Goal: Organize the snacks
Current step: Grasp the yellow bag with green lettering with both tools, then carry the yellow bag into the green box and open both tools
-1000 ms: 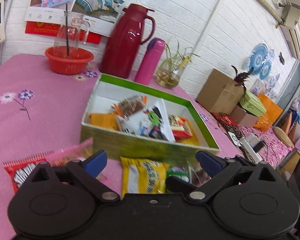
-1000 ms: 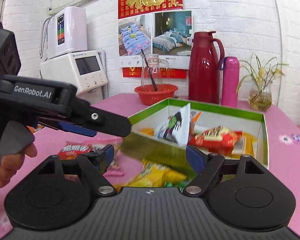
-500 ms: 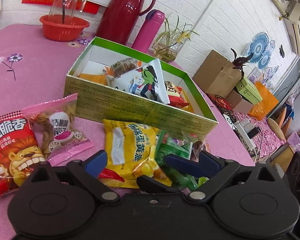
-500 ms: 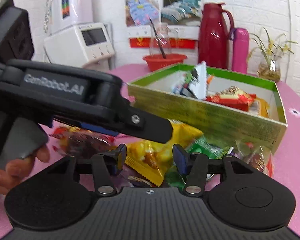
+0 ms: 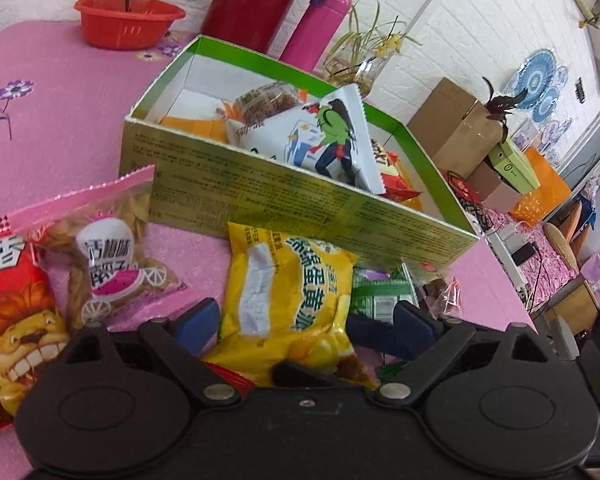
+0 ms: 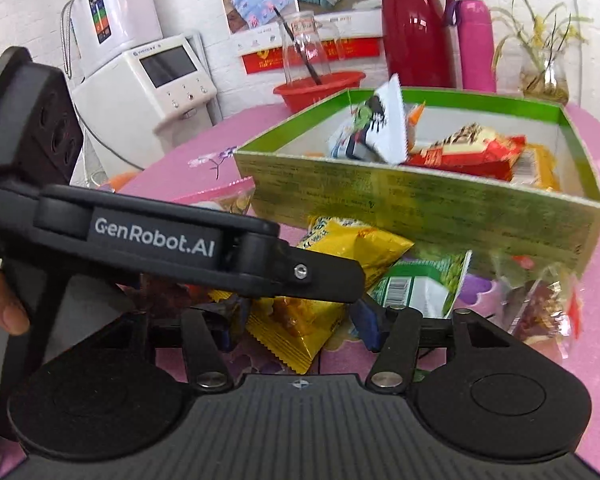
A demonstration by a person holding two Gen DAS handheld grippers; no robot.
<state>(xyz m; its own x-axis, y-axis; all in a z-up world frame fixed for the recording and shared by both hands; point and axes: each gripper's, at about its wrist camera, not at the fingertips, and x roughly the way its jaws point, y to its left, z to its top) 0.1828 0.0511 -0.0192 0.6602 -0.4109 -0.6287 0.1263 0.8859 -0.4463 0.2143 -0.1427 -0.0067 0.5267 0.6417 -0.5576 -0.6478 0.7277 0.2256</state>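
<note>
Two sets of open tongs, left gripper and right gripper, are seen straddling the light, crinkly, slippery yellow snack packet at lower centre, best pinched across its sealed edge.

A pink flower-patterned tablecloth carries a green cardboard box at centre, snack packets near it, a red plastic basin far left.

Green-rimmed cardboard box with white inside; yellow crinkly snack packet; red lion-print bag; pink floral table.
</note>
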